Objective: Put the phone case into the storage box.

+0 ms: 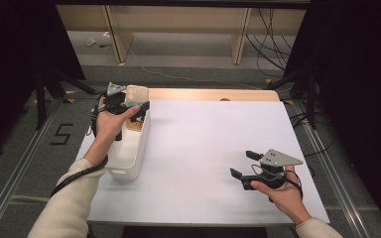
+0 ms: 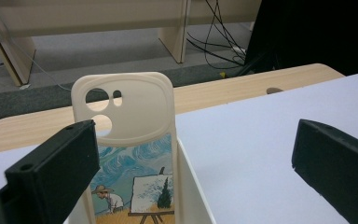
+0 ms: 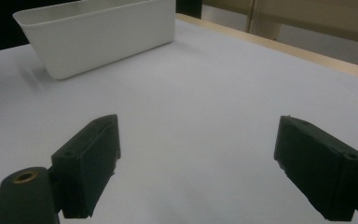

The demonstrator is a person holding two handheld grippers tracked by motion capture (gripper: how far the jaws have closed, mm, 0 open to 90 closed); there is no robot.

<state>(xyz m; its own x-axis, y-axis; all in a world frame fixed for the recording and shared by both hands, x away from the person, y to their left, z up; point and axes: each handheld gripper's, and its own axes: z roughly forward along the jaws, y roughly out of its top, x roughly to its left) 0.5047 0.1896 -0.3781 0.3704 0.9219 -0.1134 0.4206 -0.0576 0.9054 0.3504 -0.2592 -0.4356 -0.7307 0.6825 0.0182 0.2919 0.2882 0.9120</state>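
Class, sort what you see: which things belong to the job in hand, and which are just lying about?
In the job:
phone case
white bin
left gripper, open

Just lying about:
cables on the floor
wooden legs
right gripper, open, idle

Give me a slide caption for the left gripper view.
Open left gripper facing a cream phone case standing in the white bin.

The phone case (image 2: 123, 140) is cream with a painted scene of blue swirling sky, a straw-hatted painter and an easel, the bin (image 1: 129, 153) is white, the desk (image 1: 203, 148) white with a pale wood edge, the fingers (image 3: 86, 163) black
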